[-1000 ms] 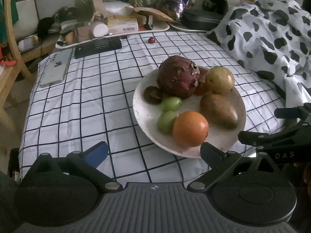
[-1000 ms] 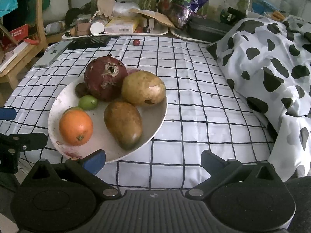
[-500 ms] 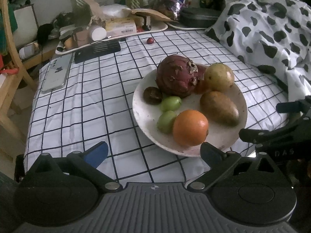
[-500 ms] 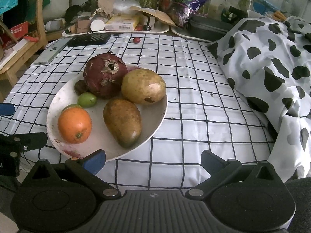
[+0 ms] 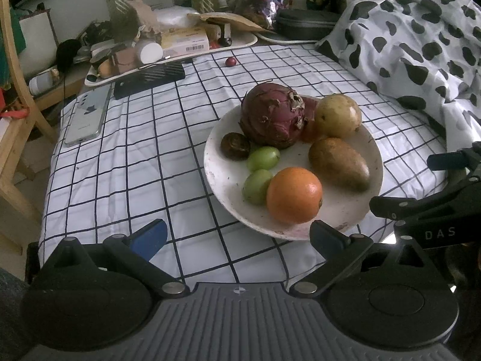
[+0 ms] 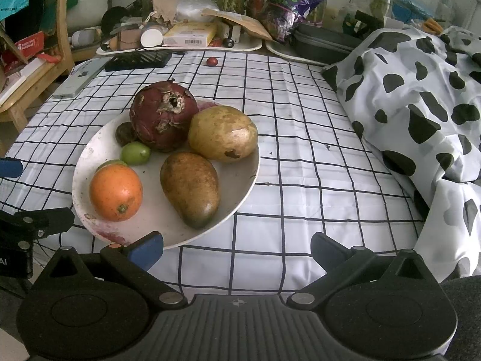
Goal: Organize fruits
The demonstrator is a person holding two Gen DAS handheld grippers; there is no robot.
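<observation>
Nearly complete: seven fruits lie on the white plate [image 5: 372, 156]; one small red fruit [image 5: 230, 61] remains beyond it on the worktop; left gripper [image 5: 237, 234] and right gripper [image 6: 237, 248] both released, empty.

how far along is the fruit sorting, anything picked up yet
Nothing is in hand: the left gripper and right gripper are both open and empty. The orange, mango and the other fruits sit together on the white plate. One small red fruit lies loose on the checked cloth.

Plate [image 6: 90, 150] w/ orange [image 6: 115, 192], mango [image 6: 191, 188], pomegranate [image 6: 163, 114] on checked cloth [image 6: 300, 150]; right gripper [image 6: 236, 248] wide apart.
</observation>
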